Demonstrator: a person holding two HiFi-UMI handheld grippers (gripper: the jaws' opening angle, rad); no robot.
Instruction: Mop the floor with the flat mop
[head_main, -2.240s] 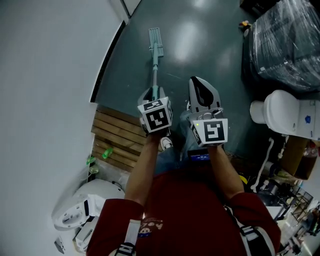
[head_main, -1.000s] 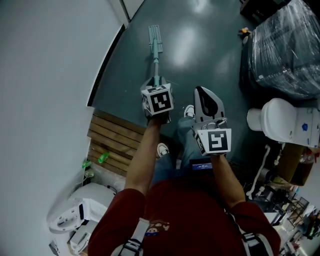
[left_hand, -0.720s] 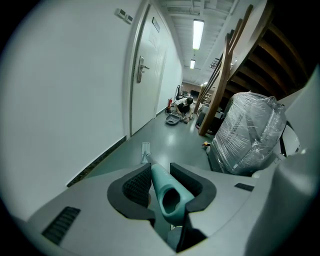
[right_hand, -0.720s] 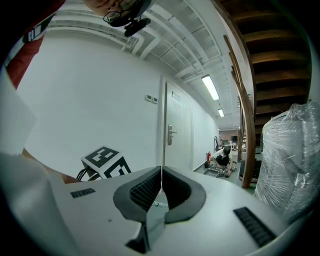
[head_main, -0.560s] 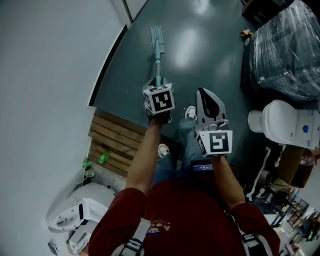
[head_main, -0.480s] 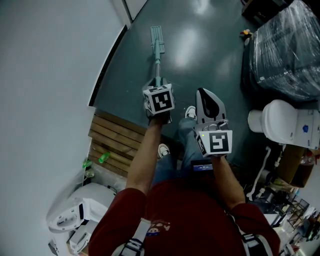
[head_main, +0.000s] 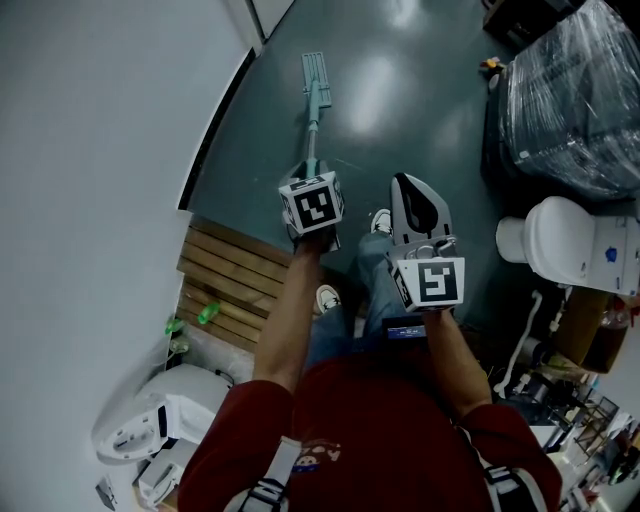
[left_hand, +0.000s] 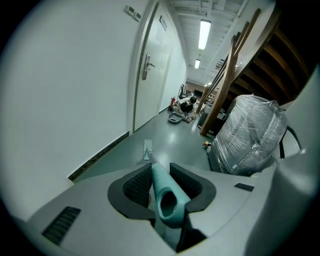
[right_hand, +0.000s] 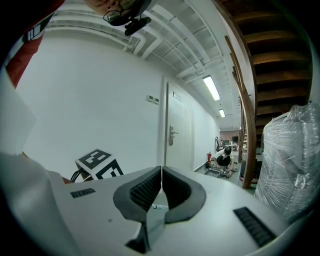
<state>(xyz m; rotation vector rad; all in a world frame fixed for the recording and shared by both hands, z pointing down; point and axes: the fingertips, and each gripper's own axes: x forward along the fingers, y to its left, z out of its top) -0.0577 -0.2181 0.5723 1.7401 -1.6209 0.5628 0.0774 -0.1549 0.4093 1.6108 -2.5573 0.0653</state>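
Head view: the flat mop (head_main: 314, 76) rests its pad on the floor (head_main: 410, 110) beside the white wall (head_main: 100, 150). Left gripper view: the left gripper (left_hand: 161, 192) clamps the teal handle (left_hand: 165, 196). Right gripper view: the right gripper (right_hand: 161, 186), farther from that wall, has its jaws pressed together on nothing

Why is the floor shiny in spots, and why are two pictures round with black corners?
Head view: light glares off the glossy floor. Left gripper view and right gripper view: wide-angle lenses bend everything into a circle; the mop handle looks huge.
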